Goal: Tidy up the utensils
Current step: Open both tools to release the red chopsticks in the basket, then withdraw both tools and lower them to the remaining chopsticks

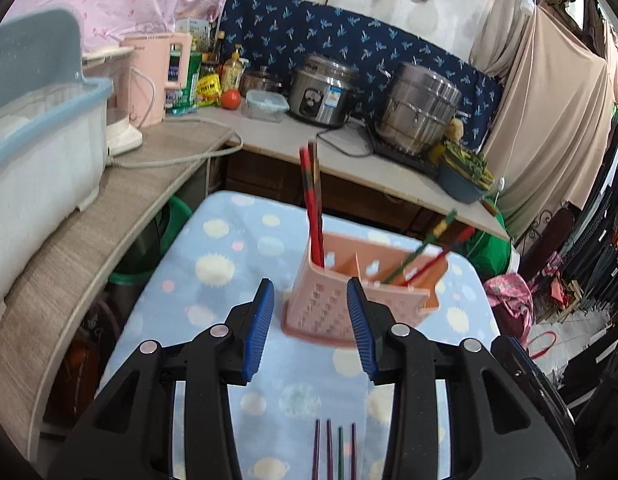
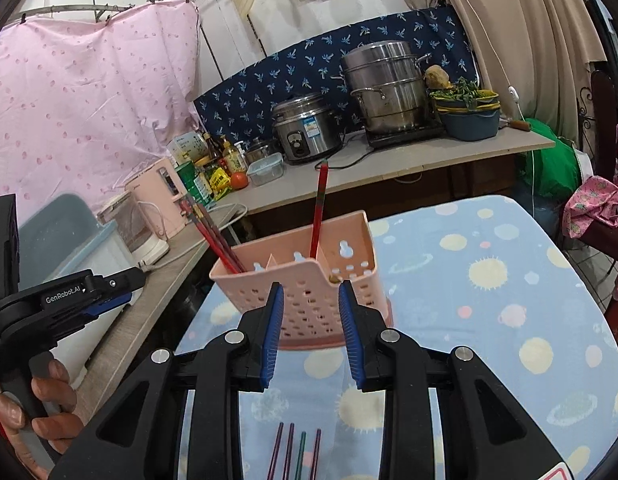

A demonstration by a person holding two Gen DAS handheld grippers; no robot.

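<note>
Pink plastic, pierced with small holes, makes up the utensil holder that stands on a tabletop covered in pale blue cloth with yellow suns and planets. It sits towards the far part of the cloth, with bare cloth open on both sides and in front of it; in the right wrist view the widest free stretch lies to its right, running out to the rounded edge.

Four loose chopsticks lie side by side on the cloth near its front edge, below both pairs of tongs. In the holder, the left wrist view shows two chopsticks upright in the left compartment and two more leaning out to the right. The right wrist view shows two leaning to the left and only one red stick clearly upright.

Left tongs stand part open with nothing between the blue pads, just short of the holder. Right tongs are likewise part open and empty, lined up on the holder's near wall.

Only the right wrist view shows the left tongs from the side and the hand gripping their handle at the left edge. Only the left wrist view shows the big lidded storage bin on the side counter.
</note>
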